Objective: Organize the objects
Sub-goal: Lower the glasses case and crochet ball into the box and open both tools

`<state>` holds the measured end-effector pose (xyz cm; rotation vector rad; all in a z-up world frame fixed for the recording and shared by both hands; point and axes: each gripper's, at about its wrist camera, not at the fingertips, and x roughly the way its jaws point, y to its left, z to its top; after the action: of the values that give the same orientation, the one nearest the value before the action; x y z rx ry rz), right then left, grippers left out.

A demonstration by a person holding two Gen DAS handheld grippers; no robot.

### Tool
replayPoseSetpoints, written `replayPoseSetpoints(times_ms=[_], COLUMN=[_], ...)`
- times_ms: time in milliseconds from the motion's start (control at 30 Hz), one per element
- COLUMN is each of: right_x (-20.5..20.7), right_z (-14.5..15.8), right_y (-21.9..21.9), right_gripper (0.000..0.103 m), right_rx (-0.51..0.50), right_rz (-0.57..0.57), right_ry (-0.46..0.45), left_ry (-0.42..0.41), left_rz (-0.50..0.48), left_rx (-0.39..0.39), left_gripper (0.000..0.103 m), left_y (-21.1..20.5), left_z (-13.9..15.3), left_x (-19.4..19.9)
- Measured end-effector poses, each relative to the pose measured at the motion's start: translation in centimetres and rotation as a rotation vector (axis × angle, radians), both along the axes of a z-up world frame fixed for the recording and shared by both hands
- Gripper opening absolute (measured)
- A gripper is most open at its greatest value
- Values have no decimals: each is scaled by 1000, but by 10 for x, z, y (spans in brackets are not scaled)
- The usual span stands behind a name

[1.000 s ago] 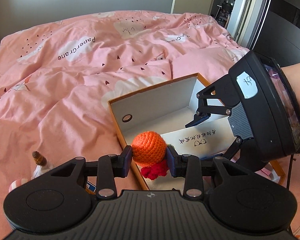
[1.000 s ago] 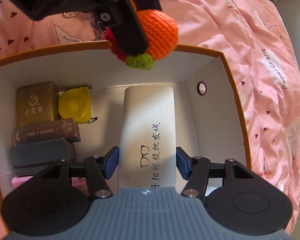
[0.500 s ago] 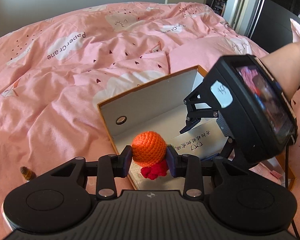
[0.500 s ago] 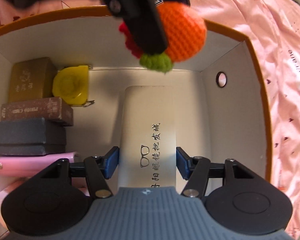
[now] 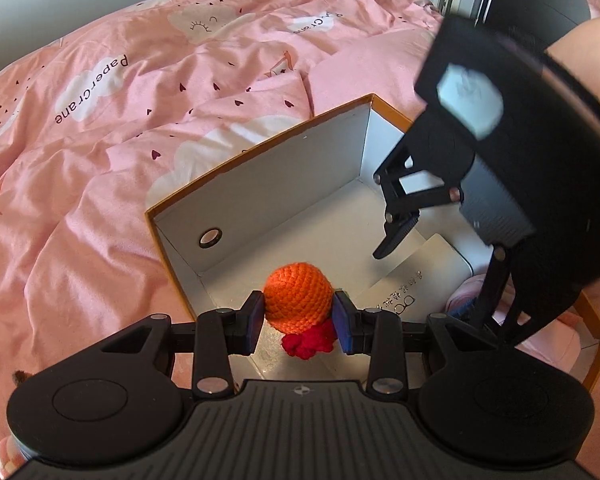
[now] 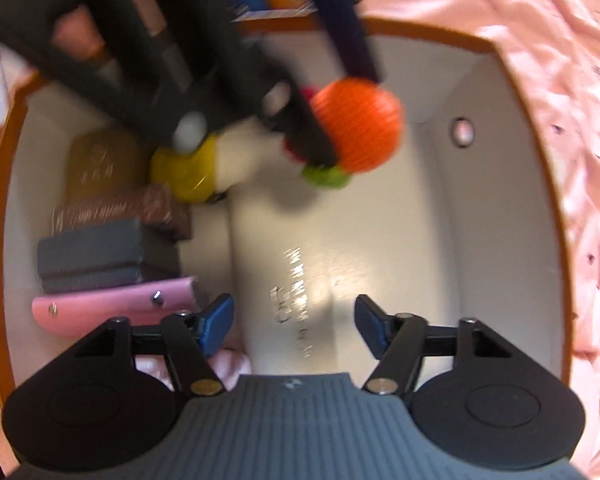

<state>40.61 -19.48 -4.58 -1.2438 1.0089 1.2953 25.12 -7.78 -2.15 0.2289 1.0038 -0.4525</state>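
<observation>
My left gripper is shut on an orange crocheted ball toy with red and green tassels, held over the near end of an open orange-rimmed box. The toy also shows in the right wrist view. My right gripper is open and empty, lifted above a white glasses case that lies flat on the box floor. In the left wrist view the right gripper hangs over the case.
The box sits on a pink duvet. On its left side lie a gold box, a yellow tape measure, a brown case, a dark grey case and a pink case.
My right gripper has opened, let go of the white glasses case and lifted off it. My left gripper has carried the orange toy further in over the box.
</observation>
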Motion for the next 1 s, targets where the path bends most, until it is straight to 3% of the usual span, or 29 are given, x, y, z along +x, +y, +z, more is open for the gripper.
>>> replayPoseSetpoints(times_ms=[67,133,267,367,500,833,1000], right_x=[8,14,5,-4,-18,-38,-48], right_z=[3,1,-11,-19,-21,-16,-10], right_y=[3,7,10,10,6,6,6], right_gripper=[36,24,18,16,3,6,6], right_rx=[42,68,77,65,62,83,105], right_rz=[-90,-173,-168,-139,-96,-122,-142], right_ry=[-32,-75,-171,-165,-134,-147,-158], left_ry=[-2,-9,-23,-31,-16,74,130], left_rz=[-17,-39,-104,-164,-249,-496,-592], left_rx=[24,59,140,206,279,439,423], left_gripper=[41,41,42,42,42,42,42], left_y=[-4,-8,-16,-20,-25,-38,-42], left_z=[-2,-3,-9,-14,-20,-39,-49], left_x=[1,1,-1,-3,-4,-10,-16])
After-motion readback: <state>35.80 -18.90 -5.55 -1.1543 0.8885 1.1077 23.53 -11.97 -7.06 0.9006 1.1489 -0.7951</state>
